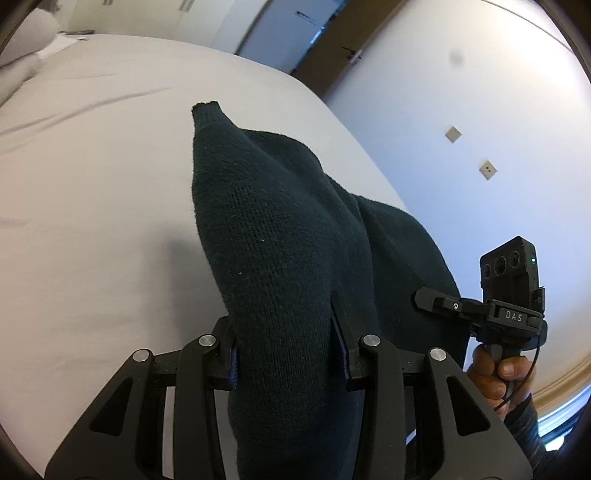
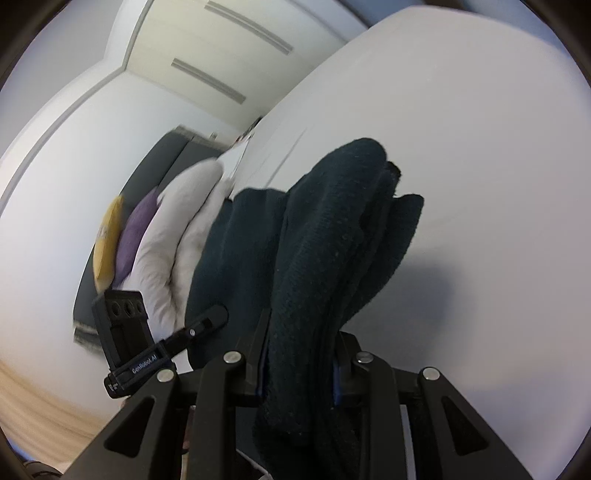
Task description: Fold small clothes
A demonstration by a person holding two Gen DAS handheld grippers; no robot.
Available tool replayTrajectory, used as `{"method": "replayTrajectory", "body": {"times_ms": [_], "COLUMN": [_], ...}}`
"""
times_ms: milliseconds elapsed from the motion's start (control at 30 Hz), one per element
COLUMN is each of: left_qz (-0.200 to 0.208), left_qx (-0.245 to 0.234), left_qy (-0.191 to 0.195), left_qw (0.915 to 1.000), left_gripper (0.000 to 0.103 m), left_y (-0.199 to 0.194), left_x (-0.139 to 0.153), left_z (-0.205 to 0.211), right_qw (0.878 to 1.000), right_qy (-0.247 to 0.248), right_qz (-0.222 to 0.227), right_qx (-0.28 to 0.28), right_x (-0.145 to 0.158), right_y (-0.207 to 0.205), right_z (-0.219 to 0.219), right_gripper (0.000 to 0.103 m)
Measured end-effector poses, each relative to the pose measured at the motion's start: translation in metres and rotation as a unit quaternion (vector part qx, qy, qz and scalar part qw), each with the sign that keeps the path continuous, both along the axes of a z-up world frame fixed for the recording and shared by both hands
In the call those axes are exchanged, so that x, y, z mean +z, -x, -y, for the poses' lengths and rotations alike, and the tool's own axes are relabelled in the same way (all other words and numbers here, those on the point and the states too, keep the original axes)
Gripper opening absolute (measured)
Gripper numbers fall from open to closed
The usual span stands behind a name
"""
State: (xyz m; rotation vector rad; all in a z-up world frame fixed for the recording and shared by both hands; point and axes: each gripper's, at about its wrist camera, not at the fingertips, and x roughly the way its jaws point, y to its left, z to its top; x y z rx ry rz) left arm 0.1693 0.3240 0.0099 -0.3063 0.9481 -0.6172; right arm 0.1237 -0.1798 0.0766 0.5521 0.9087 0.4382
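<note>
A dark green knitted garment (image 1: 273, 229) hangs lifted above the white bed (image 1: 92, 177). My left gripper (image 1: 288, 350) is shut on a thick fold of it, and the cloth bulges out between the jaws. To its right, the other gripper (image 1: 509, 291) shows in a hand, with the knit stretched toward it. In the right wrist view, my right gripper (image 2: 299, 365) is shut on a bunched fold of the same garment (image 2: 332, 236), which drapes forward over the bed (image 2: 461, 129). The left gripper's body (image 2: 125, 332) appears at the lower left there.
White pillows (image 2: 177, 236) with a purple cushion (image 2: 135, 232) and a yellow cushion (image 2: 107, 240) lie at the head of the bed. A doorway (image 1: 291, 29) and wall (image 1: 461, 110) stand beyond the bed's far edge. Wardrobe doors (image 2: 221, 55) are behind.
</note>
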Motion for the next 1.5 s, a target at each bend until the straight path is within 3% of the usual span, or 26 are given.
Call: {"method": "replayTrajectory", "body": {"times_ms": [133, 233, 300, 367, 400, 467, 600, 667, 767, 833, 900, 933, 967, 1000, 1033, 1067, 1133, 1200, 1267, 1400, 1500], "left_qz": [-0.024, -0.059, -0.055, -0.056, -0.052, -0.041, -0.032, -0.024, 0.011, 0.066, 0.125, 0.162, 0.203, 0.231, 0.275, 0.307, 0.344, 0.362, 0.356, 0.312, 0.288], "left_qx": [0.012, 0.019, 0.031, 0.038, 0.042, 0.049, 0.062, 0.075, 0.105, 0.129, 0.146, 0.16, 0.174, 0.183, 0.198, 0.208, 0.22, 0.219, 0.214, 0.199, 0.195], "left_qy": [-0.006, -0.017, 0.002, 0.022, 0.019, 0.014, 0.024, 0.012, -0.036, -0.101, -0.156, -0.189, -0.219, -0.233, -0.242, -0.24, -0.237, -0.24, -0.243, -0.228, -0.219], "left_qw": [0.9996, 0.998, 0.998, 0.9975, 0.9976, 0.9979, 0.9973, 0.9968, 0.9937, 0.9843, 0.9688, 0.9553, 0.9383, 0.9265, 0.9091, 0.8973, 0.8813, 0.8737, 0.8767, 0.9006, 0.9117], "left_gripper": [0.036, 0.038, 0.047, 0.051, 0.059, 0.067, 0.071, 0.073, 0.078, 0.078, 0.082, 0.085, 0.094, 0.101, 0.102, 0.103, 0.103, 0.103, 0.103, 0.103, 0.103], "left_y": [0.014, 0.014, 0.02, 0.021, 0.023, 0.024, 0.035, 0.044, 0.064, 0.086, 0.109, 0.123, 0.141, 0.154, 0.174, 0.192, 0.217, 0.238, 0.252, 0.263, 0.268], "left_x": [-0.036, -0.076, -0.093, -0.098, -0.099, -0.103, -0.105, -0.101, -0.081, -0.057, -0.033, -0.019, -0.004, 0.006, 0.022, 0.031, 0.048, 0.066, 0.076, 0.091, 0.096], "left_z": [-0.036, -0.045, -0.056, -0.059, -0.061, -0.059, -0.076, -0.084, -0.089, -0.088, -0.076, -0.073, -0.069, -0.065, -0.061, -0.066, -0.063, -0.061, -0.056, -0.044, -0.038], "right_qw": [1.0, 0.998, 0.996, 0.994, 0.992, 0.993, 0.994, 0.994, 0.996, 0.996, 0.994, 0.992, 0.989, 0.986, 0.983, 0.977, 0.967, 0.953, 0.939, 0.919, 0.907], "right_qy": [-0.008, -0.019, -0.003, -0.051, -0.086, -0.089, -0.084, -0.079, -0.056, -0.029, 0.012, 0.036, 0.061, 0.077, 0.089, 0.109, 0.141, 0.174, 0.19, 0.21, 0.211], "right_qz": [-0.017, -0.058, -0.084, -0.088, -0.076, -0.06, -0.051, -0.047, -0.027, -0.002, 0.028, 0.042, 0.062, 0.079, 0.091, 0.112, 0.143, 0.181, 0.225, 0.288, 0.315], "right_qx": [0.006, -0.009, -0.031, -0.048, -0.052, -0.048, -0.052, -0.055, -0.071, -0.088, -0.103, -0.111, -0.12, -0.127, -0.133, -0.143, -0.154, -0.168, -0.178, -0.17, -0.184], "right_x": [-0.034, -0.073, -0.104, -0.121, -0.126, -0.126, -0.124, -0.119, -0.105, -0.09, -0.074, -0.065, -0.054, -0.046, -0.041, -0.031, -0.018, -0.004, 0.009, 0.039, 0.056], "right_y": [0.007, -0.002, -0.002, -0.003, 0.0, 0.005, 0.008, 0.009, 0.024, 0.046, 0.064, 0.075, 0.09, 0.101, 0.111, 0.125, 0.143, 0.164, 0.183, 0.213, 0.228], "right_z": [-0.027, -0.036, -0.031, -0.015, -0.006, -0.009, -0.014, -0.018, -0.022, -0.02, -0.021, -0.022, -0.025, -0.028, -0.029, -0.035, -0.043, -0.053, -0.06, -0.069, -0.07], "right_gripper": [0.027, 0.027, 0.029, 0.032, 0.031, 0.031, 0.032, 0.038, 0.056, 0.063, 0.067, 0.072, 0.074, 0.076, 0.08, 0.084, 0.092, 0.1, 0.103, 0.103, 0.103]}}
